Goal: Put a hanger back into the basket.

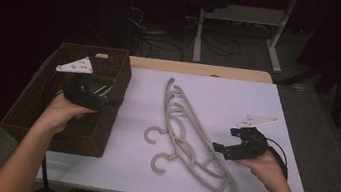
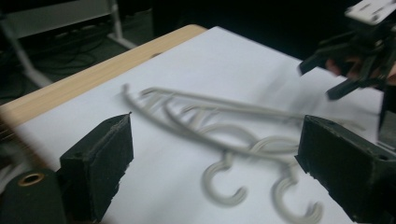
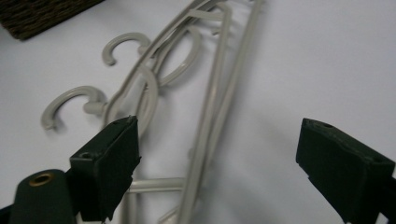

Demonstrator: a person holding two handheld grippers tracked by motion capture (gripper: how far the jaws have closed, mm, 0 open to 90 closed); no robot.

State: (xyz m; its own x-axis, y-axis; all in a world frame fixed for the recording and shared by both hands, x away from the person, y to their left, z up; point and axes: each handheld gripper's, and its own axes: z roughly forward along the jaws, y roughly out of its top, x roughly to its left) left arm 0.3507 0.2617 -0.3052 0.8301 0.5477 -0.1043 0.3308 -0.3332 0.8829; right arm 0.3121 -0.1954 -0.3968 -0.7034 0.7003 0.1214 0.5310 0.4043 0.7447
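Two grey plastic hangers (image 1: 181,128) lie stacked on the white table, their hooks (image 1: 153,135) pointing left. My left gripper (image 1: 110,100) hovers over the right rim of the brown wicker basket (image 1: 35,107), open, nothing between its jaws. In the left gripper view the hangers (image 2: 210,121) lie blurred ahead of the open left gripper (image 2: 215,154). My right gripper (image 1: 220,151) sits at the hangers' near right end, open. In the right gripper view the right gripper (image 3: 217,154) has its jaws spread wide above the hangers (image 3: 205,93), not touching them.
The basket takes up the table's left side, and its corner (image 3: 42,14) shows in the right gripper view. A bare wooden strip (image 1: 202,69) runs along the far edge. White desk legs (image 1: 277,40) and cables (image 1: 166,40) lie on the dark floor behind.
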